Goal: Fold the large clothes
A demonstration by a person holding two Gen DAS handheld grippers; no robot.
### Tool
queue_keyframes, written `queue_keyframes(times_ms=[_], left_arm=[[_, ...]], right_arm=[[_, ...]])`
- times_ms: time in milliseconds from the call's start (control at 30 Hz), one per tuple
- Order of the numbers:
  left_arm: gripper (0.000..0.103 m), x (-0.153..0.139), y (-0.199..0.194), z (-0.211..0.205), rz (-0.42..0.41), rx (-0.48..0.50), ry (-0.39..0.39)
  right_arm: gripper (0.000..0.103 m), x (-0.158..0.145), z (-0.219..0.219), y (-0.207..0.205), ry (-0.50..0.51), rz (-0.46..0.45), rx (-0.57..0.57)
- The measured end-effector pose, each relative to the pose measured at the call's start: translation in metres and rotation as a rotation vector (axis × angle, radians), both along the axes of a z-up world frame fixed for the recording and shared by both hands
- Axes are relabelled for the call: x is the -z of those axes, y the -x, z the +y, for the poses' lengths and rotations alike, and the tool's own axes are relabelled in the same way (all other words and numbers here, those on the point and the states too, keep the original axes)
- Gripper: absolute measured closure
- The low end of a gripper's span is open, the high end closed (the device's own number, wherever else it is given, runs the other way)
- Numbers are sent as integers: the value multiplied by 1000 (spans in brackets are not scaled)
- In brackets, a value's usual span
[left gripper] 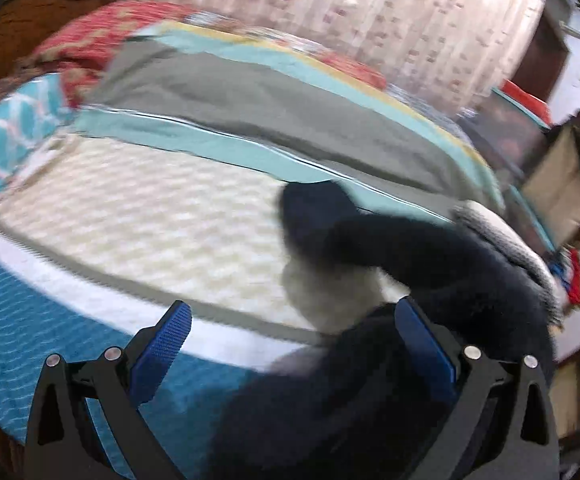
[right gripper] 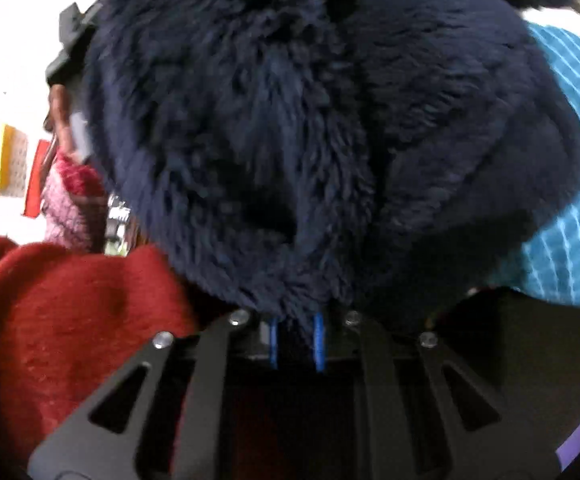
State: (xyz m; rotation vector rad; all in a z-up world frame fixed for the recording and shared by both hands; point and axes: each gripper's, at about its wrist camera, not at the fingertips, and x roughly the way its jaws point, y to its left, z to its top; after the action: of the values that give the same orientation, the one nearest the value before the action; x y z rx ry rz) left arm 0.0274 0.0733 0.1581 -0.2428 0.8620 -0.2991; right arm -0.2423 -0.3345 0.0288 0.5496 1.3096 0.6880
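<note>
Right gripper (right gripper: 296,344) pinched the navy fleece garment (right gripper: 290,128)
Soft, bulky, clingy; best taken at an edge. Left gripper (left gripper: 290,344) gaped wide, fleece draped between its jaws.

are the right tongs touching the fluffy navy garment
Touching. The right wrist view shows the right tongs shut on the navy garment, its pile pinched between the blue pads.

bed (left gripper: 137,216) | curtain (left gripper: 370,12) | red blanket (right gripper: 69,312) | teal bedspread (left gripper: 29,344)
</note>
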Motion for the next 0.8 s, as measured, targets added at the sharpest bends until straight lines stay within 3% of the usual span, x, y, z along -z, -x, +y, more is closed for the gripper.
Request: queue_keyframes(times_ms=[67, 100, 200, 367, 467, 600, 667, 800], left_arm=[[9, -8, 0, -25, -13, 58, 13], [9, -12, 2, -34, -24, 79, 9], [9, -24, 16, -57, -54, 143, 15], [9, -31, 23, -81, -31, 214, 33], [9, -30, 14, -104, 29, 255, 25], [9, -25, 7, -142, 101, 334, -2], [9, -21, 6, -154, 116, 341, -50], [9, -13, 6, -173, 153, 373, -142]], right_arm=[[81, -9, -9, -4, -52, -23, 46], [71, -20, -18, -5, -95, -52, 67], [4, -48, -48, -3, -77, -148, 158], [4, -71, -106, -11, -66, -242, 312], [4, -86, -109, -33, -70, -346, 361], [4, -96, -58, -72, -120, -449, 317], [4, -94, -17, -91, -126, -471, 218], [5, -103, 68, -84, -40, -614, 51]])
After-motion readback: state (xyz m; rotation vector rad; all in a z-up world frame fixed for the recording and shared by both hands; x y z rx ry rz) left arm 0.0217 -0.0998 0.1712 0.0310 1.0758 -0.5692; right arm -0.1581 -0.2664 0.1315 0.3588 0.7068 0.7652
